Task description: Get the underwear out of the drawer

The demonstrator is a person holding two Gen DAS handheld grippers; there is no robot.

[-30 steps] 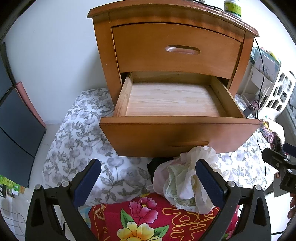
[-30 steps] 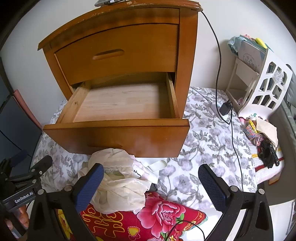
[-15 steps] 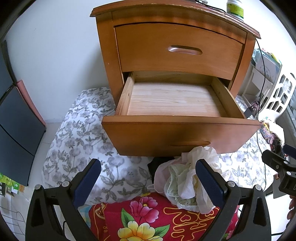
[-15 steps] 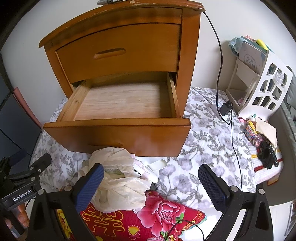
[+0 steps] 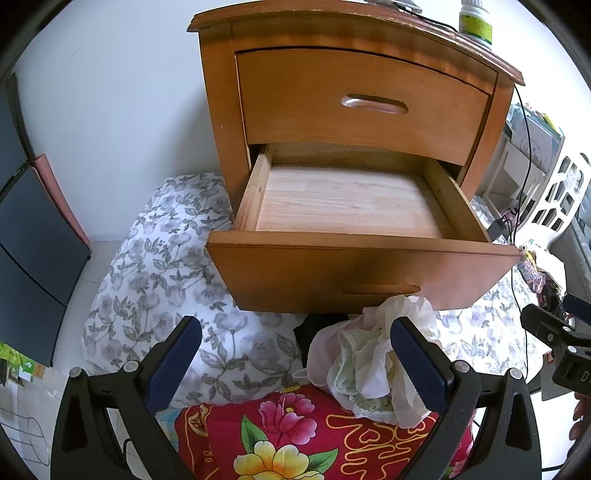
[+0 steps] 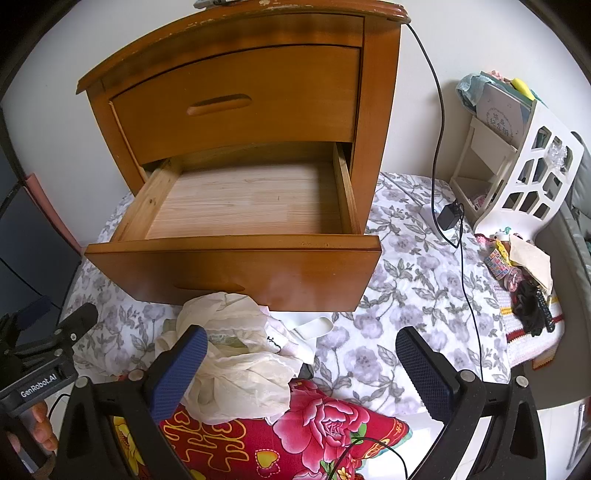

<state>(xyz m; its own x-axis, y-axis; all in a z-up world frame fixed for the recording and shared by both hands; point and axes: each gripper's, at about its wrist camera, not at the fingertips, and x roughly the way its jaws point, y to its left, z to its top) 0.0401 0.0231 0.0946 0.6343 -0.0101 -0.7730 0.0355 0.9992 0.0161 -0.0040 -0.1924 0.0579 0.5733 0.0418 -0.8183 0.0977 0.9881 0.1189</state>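
The wooden nightstand's lower drawer (image 5: pixel 354 273) (image 6: pixel 236 269) is pulled out, and its bare plank floor holds nothing. A heap of pale cream, pink and green underwear (image 5: pixel 369 362) (image 6: pixel 236 354) lies below the drawer front, partly on a red floral cushion (image 5: pixel 295 439) (image 6: pixel 295 432). My left gripper (image 5: pixel 295 354) hangs open above the floral sheet, its right finger over the heap. My right gripper (image 6: pixel 301 360) is open too, with its left finger in front of the heap. Neither holds anything.
The upper drawer (image 5: pixel 365 103) is shut. A grey-flowered sheet (image 6: pixel 413 280) covers the surface around the nightstand. A black cable and charger (image 6: pixel 448 216) trail at the right, near a white rack (image 6: pixel 532 173). Dark panels (image 5: pixel 33 236) stand at the left. A bottle (image 5: pixel 476 22) tops the nightstand.
Both views have drifted slightly; the nightstand sits a little further right in the left wrist view. Both grippers stay open and the heap has not moved.
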